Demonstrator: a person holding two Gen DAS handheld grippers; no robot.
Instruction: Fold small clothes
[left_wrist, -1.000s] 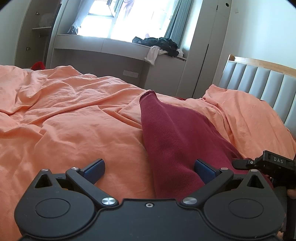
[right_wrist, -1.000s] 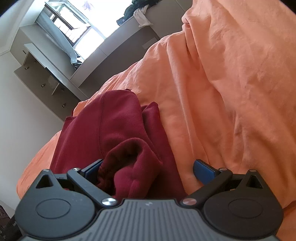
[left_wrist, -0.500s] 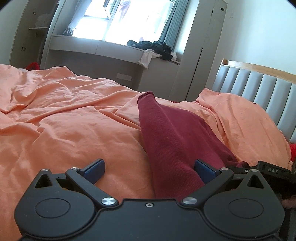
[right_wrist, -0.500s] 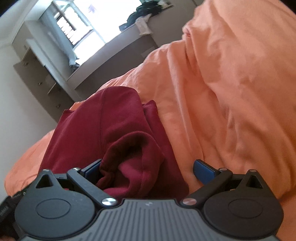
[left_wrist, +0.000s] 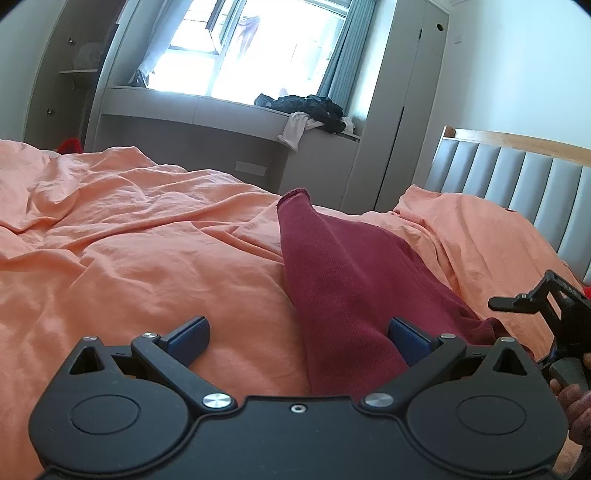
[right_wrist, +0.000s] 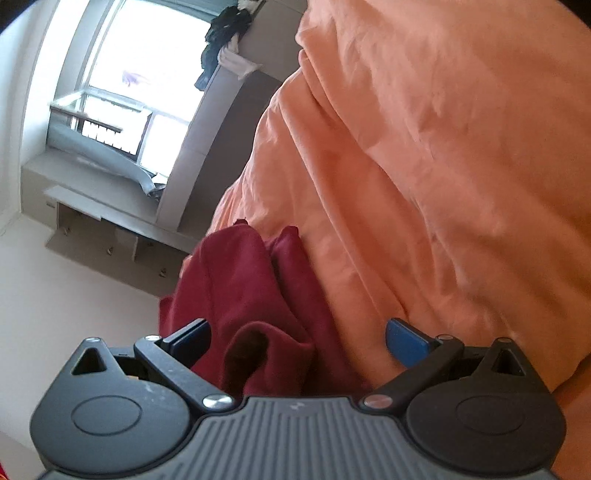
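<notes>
Item, dark red garment (left_wrist: 343, 280): we find it lying on the orange bedsheet (left_wrist: 129, 258), running away from the left wrist camera as a long ribbed strip with one narrow end raised at the far side.

Item, left gripper (left_wrist: 299, 334): its blue pads (left_wrist: 188, 332) are spread wide. The garment's near end passes between them, against the right-hand pad, ungripped.

Item, right gripper (right_wrist: 297, 338): fingers likewise spread, released. A bunched, rolled fold of the garment (right_wrist: 255, 295) sits between them, closer to the left pad (right_wrist: 190, 334).

Left view only: the right tool (left_wrist: 550, 317) at the frame's right edge beside the garment's near end, with fingertips of the person's right hand (left_wrist: 576, 406) on its handle; a grey padded headboard (left_wrist: 517, 177) with a wooden top rail; a tall pale wardrobe (left_wrist: 399, 110).

Right view only: the garment's folds stacked in layers, seen tilted, and a steep swell of bedsheet (right_wrist: 443, 166) beside them.

Room, both views: a bright window (left_wrist: 266, 48), a grey sill bench carrying a heap of dark and white clothes (left_wrist: 310, 110), and open shelving (left_wrist: 74, 74) to the window's left.
</notes>
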